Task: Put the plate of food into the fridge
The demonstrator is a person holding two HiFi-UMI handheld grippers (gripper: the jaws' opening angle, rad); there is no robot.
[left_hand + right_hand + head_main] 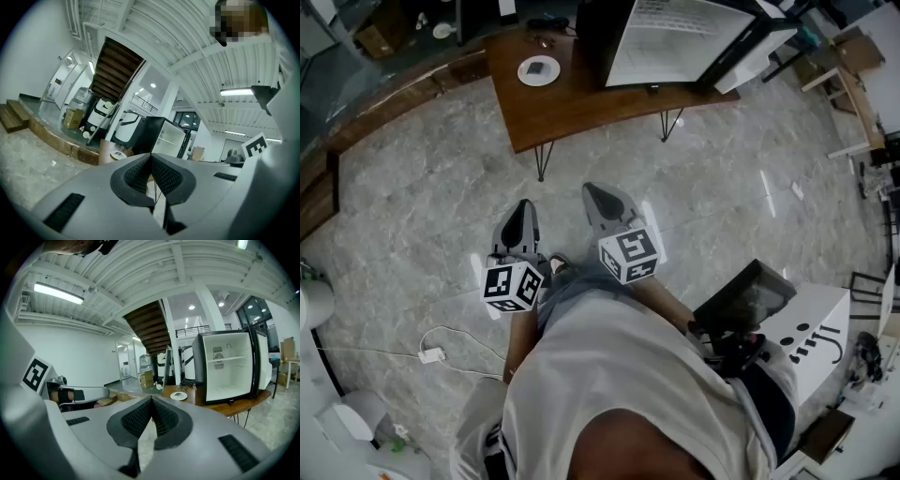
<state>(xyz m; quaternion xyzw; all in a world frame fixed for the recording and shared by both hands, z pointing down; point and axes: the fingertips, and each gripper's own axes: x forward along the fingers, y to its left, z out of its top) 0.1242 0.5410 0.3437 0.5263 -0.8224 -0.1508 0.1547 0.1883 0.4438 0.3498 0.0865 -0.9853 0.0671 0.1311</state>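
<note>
A white plate (539,70) with a small dark piece of food sits on the brown wooden table (581,108) at the far side of the room. Beside it stands the black mini fridge (675,37), its door open and its white inside bare. My left gripper (523,208) and right gripper (598,192) are held close to my body over the stone floor, well short of the table. Both are shut with nothing between the jaws. The right gripper view shows the plate (178,395) left of the fridge (229,373). The left gripper view shows the plate (117,155) and the fridge (173,138) far off.
A white cable with a plug (431,354) lies on the floor at my left. A white box with a black device (806,337) stands at my right. A wooden step (314,202) runs along the left. Light wooden furniture (853,84) stands right of the table.
</note>
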